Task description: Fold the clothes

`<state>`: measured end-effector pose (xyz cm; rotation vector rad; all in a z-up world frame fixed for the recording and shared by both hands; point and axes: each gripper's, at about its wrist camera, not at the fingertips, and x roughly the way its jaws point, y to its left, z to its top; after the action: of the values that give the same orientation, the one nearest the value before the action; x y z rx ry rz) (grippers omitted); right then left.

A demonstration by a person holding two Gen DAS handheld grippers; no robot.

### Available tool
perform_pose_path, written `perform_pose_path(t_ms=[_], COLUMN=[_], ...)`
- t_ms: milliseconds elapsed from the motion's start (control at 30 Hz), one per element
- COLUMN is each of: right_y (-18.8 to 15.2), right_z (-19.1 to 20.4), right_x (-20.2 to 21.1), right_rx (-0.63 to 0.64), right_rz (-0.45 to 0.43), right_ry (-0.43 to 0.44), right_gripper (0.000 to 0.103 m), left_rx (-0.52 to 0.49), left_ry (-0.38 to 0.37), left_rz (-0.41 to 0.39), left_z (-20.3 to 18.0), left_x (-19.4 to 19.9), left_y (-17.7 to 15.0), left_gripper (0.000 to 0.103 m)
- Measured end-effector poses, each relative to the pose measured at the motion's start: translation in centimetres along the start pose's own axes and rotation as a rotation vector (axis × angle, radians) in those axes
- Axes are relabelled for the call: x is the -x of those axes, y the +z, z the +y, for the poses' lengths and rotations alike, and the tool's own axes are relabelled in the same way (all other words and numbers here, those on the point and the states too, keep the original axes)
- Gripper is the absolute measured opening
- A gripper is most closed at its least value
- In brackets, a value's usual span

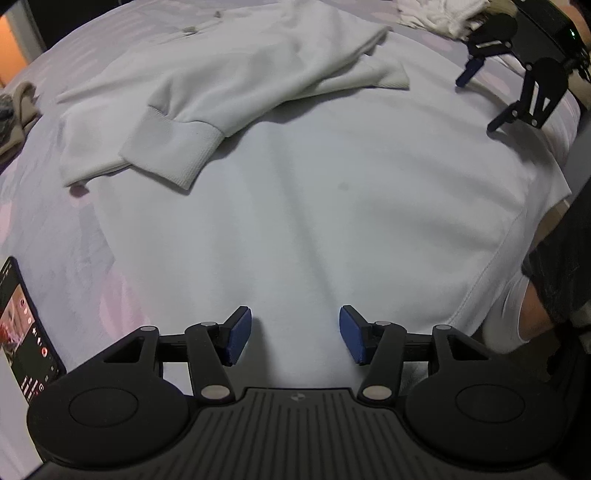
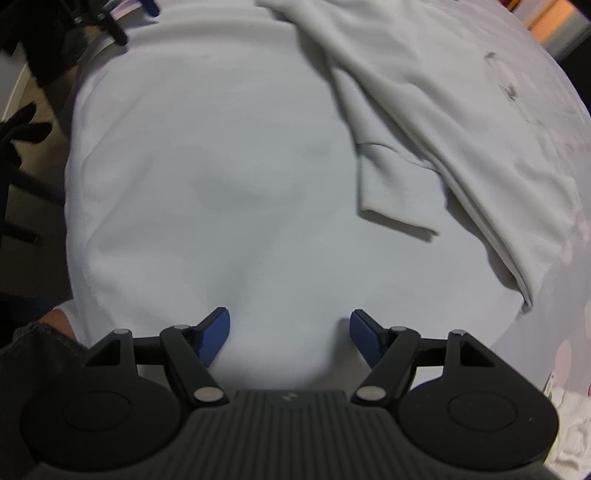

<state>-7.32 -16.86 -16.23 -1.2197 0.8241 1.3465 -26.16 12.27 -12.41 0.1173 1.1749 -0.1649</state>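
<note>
A white sweatshirt [image 1: 314, 192] lies spread on the bed, both sleeves folded in over its body. One ribbed cuff [image 1: 173, 147] lies left of centre in the left wrist view; the other cuff [image 2: 391, 192] shows in the right wrist view. My left gripper [image 1: 295, 334] hovers open over the sweatshirt's near part, nothing between its blue pads [image 1: 240, 336]. My right gripper [image 2: 290, 338] is also open above the fabric, and appears in the left wrist view as the right gripper [image 1: 480, 103] at the far right edge.
A phone [image 1: 22, 328] with a lit screen lies at the left by the sweatshirt. Other clothes [image 1: 18, 110] are heaped at the far left and a white pile [image 1: 439, 14] at the top. The person's sleeve [image 1: 557, 280] is at the right. The bedsheet [image 1: 48, 236] is pale purple.
</note>
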Motion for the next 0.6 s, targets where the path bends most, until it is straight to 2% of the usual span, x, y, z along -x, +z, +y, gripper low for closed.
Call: perform_pose_path(t_ms=[167, 400, 433, 500, 600], right_y=[-0.7, -1.8, -0.9, 1.8, 1.8], right_z=[0.3, 1.2, 1.2, 1.4, 1.3], right_x=[0.1, 0.1, -0.2, -0.8, -0.6], right_rx=[0.024, 0.061, 0.058, 0.053, 0.054], right_rz=[-0.008, -0.017, -0.017, -0.020, -0.035], right_ry=[-0.011, 0.018, 0.015, 0.003, -0.009], right_gripper=[0.074, 0.074, 0.074, 0.074, 0.074], left_rx=[-0.039, -0.128, -0.142, -0.206, -0.394], left_ry=[-0.034, -0.062, -0.065, -0.059, -0.023], left_rz=[0.009, 0.021, 0.024, 0.020, -0.010], left_z=[-0.3, -0.6, -0.6, -0.9, -1.7], left_x=[0.6, 1.8, 1.9, 2.2, 2.8], left_y=[-0.3, -1.4, -1.6, -1.8, -2.5], left_gripper=[0.051, 0.051, 0.051, 0.051, 0.051])
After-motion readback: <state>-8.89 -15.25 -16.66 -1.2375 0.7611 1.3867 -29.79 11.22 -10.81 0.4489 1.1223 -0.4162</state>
